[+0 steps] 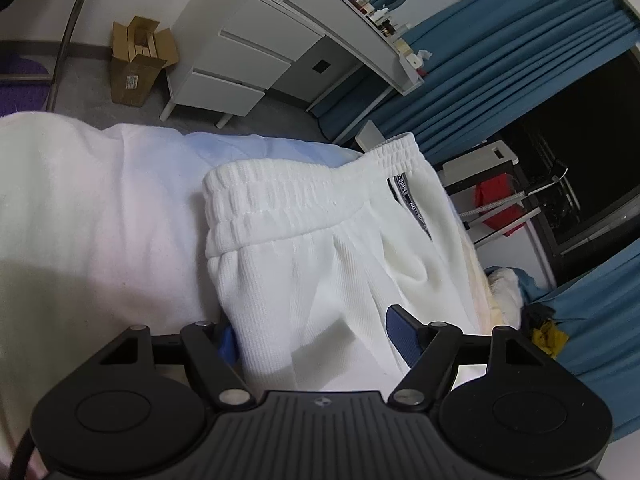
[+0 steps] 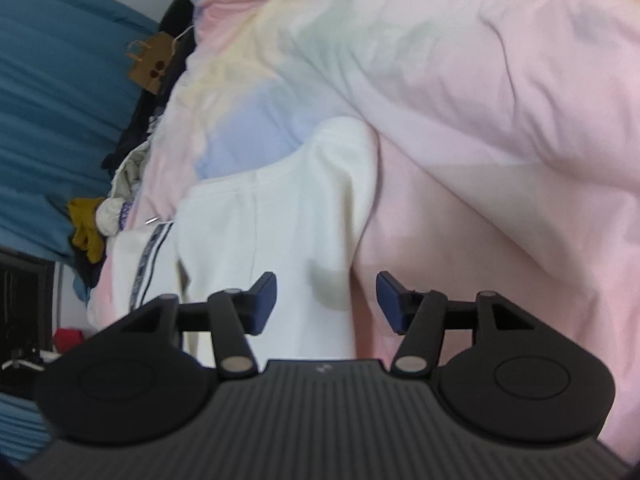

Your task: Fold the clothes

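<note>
Left wrist view: white trousers (image 1: 320, 248) on pastel bedding (image 1: 80, 208), waistband far, fabric bunched between left gripper (image 1: 312, 340) pads; whether gripped or merely straddled, cannot tell. Cardboard box (image 1: 138, 64) on floor, flaps open, brown cartons inside.

Right wrist view: right gripper (image 2: 326, 300) spread apart, nothing pinched, above trouser edge beside pink duvet (image 2: 500, 160).

Step judged: re-gripping between folds. Next: closing both claws on cloth edges, then folding over.

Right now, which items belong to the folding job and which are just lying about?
Job: white sweatpants; left gripper; right gripper; pastel duvet beneath.
Lying about: cardboard box; white drawer unit; blue curtains; yellow cloth.
</note>
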